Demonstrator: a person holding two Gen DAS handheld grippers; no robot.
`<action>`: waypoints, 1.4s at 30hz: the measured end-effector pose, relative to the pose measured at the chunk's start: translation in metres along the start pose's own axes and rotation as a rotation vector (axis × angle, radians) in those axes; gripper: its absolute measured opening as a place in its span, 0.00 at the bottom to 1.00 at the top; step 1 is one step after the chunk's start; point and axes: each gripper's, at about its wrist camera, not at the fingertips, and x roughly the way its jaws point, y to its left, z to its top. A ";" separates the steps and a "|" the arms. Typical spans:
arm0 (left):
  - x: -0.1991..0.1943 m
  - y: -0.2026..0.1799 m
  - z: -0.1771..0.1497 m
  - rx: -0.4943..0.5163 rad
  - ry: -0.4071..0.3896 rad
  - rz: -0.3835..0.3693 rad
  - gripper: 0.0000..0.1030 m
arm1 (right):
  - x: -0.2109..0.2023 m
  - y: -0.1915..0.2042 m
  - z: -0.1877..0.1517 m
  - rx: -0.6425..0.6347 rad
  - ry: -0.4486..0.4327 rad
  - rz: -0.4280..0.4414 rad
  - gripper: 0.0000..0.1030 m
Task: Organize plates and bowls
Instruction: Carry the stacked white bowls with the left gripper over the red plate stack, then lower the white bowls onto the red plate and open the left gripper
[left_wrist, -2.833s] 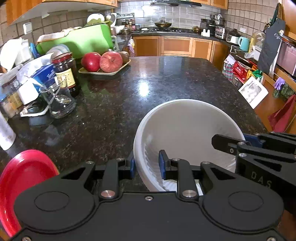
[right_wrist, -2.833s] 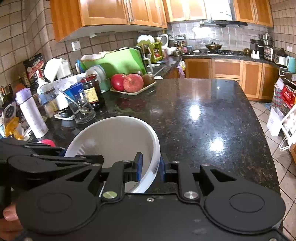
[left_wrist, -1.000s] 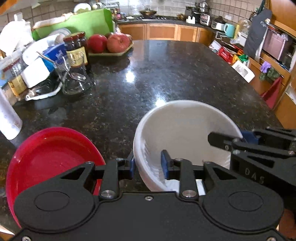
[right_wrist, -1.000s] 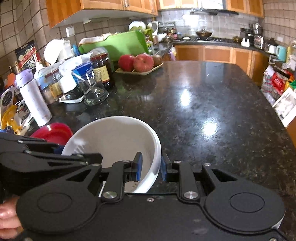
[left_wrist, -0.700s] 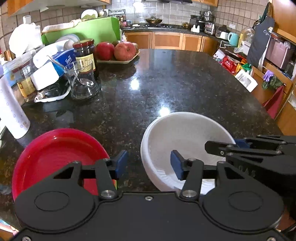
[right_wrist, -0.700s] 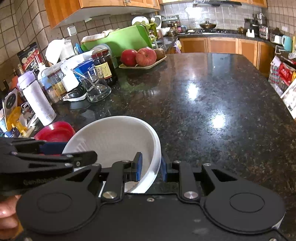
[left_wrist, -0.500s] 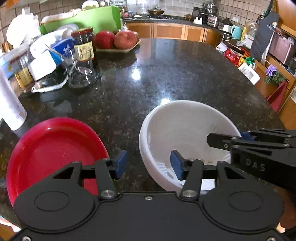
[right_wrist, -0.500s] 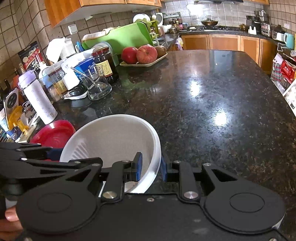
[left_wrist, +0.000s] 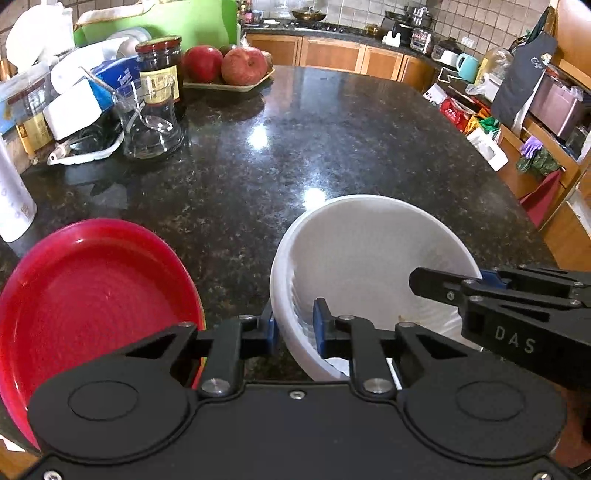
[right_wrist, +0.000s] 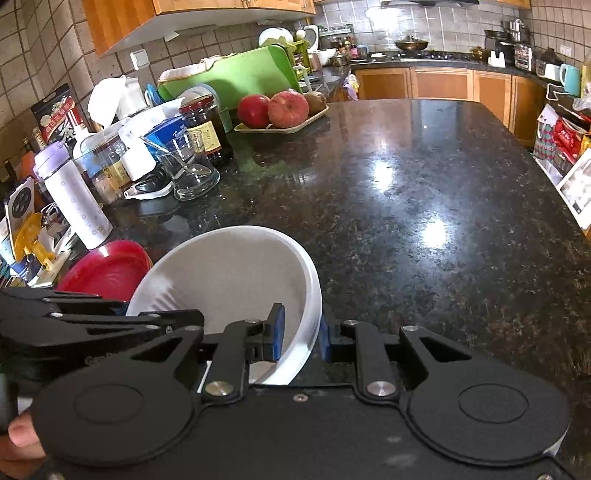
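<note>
Left wrist view: left claw (left_wrist: 293, 326) has just squeezed in and now pinches the white bowl (left_wrist: 373, 258) by its near rim, red plate (left_wrist: 92, 295) just left of it on the granite bench (left_wrist: 332, 147).

Right wrist view: right claw (right_wrist: 298, 338) clamps the bowl's right rim.

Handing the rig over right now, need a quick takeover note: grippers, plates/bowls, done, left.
Left gripper: jaws have just been closing, now pinching the near-left rim of the white plastic bowl.
Right gripper: clamped on the bowl's opposite rim.
Bowl: on the dark speckled granite counter, tilted, with what looks like more white bowls nested inside.
Round red plastic plate: beside the bowl on its left, untouched.
Done: bowl gripped by both grippers.
Left: probably put bowl and plate together; neither is put away.
</note>
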 end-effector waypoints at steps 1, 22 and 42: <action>-0.001 -0.001 0.000 0.005 -0.004 -0.004 0.25 | -0.001 0.001 0.001 -0.002 -0.005 -0.004 0.20; -0.058 0.061 0.004 0.009 -0.103 0.045 0.26 | -0.016 0.092 0.016 -0.092 -0.105 0.062 0.20; -0.064 0.149 -0.017 0.014 -0.049 0.063 0.27 | 0.029 0.171 0.001 -0.067 -0.040 0.039 0.23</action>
